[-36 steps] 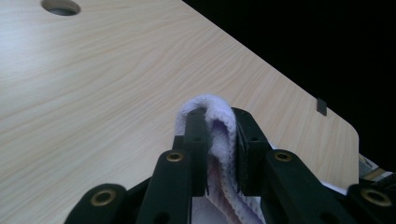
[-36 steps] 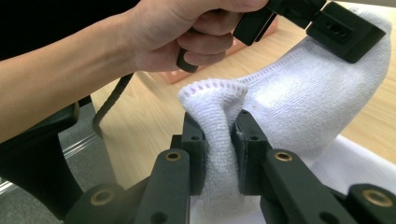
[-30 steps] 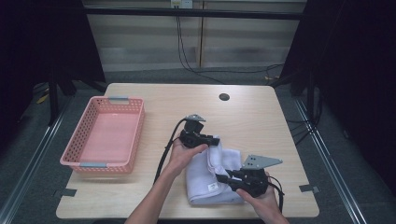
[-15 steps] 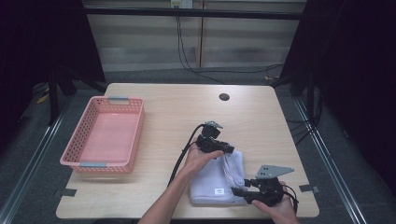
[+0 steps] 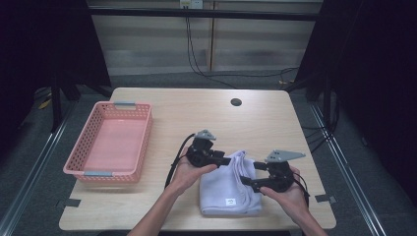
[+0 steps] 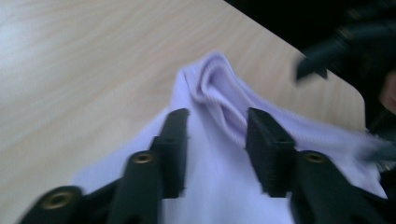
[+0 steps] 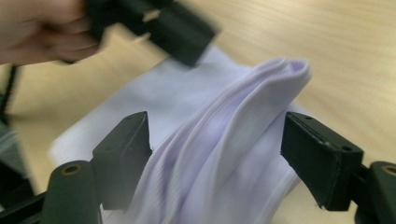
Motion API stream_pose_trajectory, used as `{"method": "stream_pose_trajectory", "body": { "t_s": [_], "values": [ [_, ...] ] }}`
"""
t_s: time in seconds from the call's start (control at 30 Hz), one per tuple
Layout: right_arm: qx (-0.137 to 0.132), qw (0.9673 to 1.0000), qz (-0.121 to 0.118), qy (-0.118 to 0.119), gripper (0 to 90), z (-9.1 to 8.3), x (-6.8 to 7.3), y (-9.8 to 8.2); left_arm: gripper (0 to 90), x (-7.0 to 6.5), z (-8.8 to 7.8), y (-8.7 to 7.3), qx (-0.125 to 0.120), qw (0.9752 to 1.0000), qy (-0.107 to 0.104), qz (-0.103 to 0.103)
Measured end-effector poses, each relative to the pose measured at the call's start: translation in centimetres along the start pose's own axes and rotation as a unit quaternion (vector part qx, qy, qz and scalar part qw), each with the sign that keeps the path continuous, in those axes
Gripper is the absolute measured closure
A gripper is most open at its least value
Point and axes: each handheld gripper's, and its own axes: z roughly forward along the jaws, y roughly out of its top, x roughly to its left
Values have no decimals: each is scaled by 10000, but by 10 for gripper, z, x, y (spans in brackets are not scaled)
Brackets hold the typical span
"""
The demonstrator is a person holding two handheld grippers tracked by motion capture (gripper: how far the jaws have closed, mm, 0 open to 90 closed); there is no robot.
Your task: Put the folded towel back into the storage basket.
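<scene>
A folded lavender towel lay on the wooden table, near its front edge and to the right of the pink basket. The left gripper was at the towel's back left corner; its jaws had opened a little and then eased back, and they stood apart over a raised fold without pressing it. The right gripper was at the towel's right side; its jaws had just been opening and stood wide, with the bunched cloth between them but not pinched.
</scene>
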Motion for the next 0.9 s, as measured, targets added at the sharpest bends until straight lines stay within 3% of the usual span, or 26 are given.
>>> {"method": "stream_pose_trajectory", "body": {
  "t_s": [0.07, 0.1, 0.13, 0.17, 0.2, 0.23, 0.4, 0.43, 0.57, 0.63, 0.73, 0.83, 0.87, 0.9],
  "values": [
    [17, 10000, 14, -38, 237, 6, -3, 5, 668, -2, -5, -7, 48, 10000, -80, 23],
    [74, 9998, -1, -205, 233, 19, -11, 16, 702, -7, -11, -16, 97, 9999, -77, 91],
    [74, 9998, -1, -205, 233, 19, -11, 16, 702, -10, -14, -21, 139, 9998, -98, 118],
    [96, 9996, 104, -248, 236, 29, -17, 24, 698, -18, -21, -35, 247, 9993, -257, 144],
    [104, 9995, 92, -300, 238, 35, -20, 29, 687, -18, -21, -35, 247, 9993, -257, 144],
    [136, 9993, 102, -338, 238, 42, -22, 32, 669, -25, -25, -49, 347, 9988, -309, 179],
    [342, 9978, 141, -554, 301, 70, -30, 40, 634, -37, -25, -72, 548, 9979, -286, 181],
    [579, 9965, 50, -595, 358, 77, -31, 37, 604, -40, -25, -79, 598, 9977, -194, 259],
    [655, 9957, 70, -658, 455, 72, -35, 29, 577, -43, -24, -82, 529, 9983, -141, 175],
    [610, 9951, 98, -773, 508, 62, -41, 24, 563, -44, -23, -84, 581, 9979, -116, 277],
    [644, 9947, 123, -796, 556, 51, -54, 10, 530, -44, -23, -84, 542, 9982, -180, 200],
    [584, 9960, 194, -645, 581, 49, -62, 3, 474, -45, -24, -84, 536, 9978, -279, 279],
    [624, 9957, 241, -645, 604, 50, -65, -5, 414, -45, -27, -82, 610, 9968, -372, 359],
    [632, 9956, 234, -650, 603, 51, -66, -8, 408, -44, -30, -82, 607, 9972, -290, 322]
  ]
}}
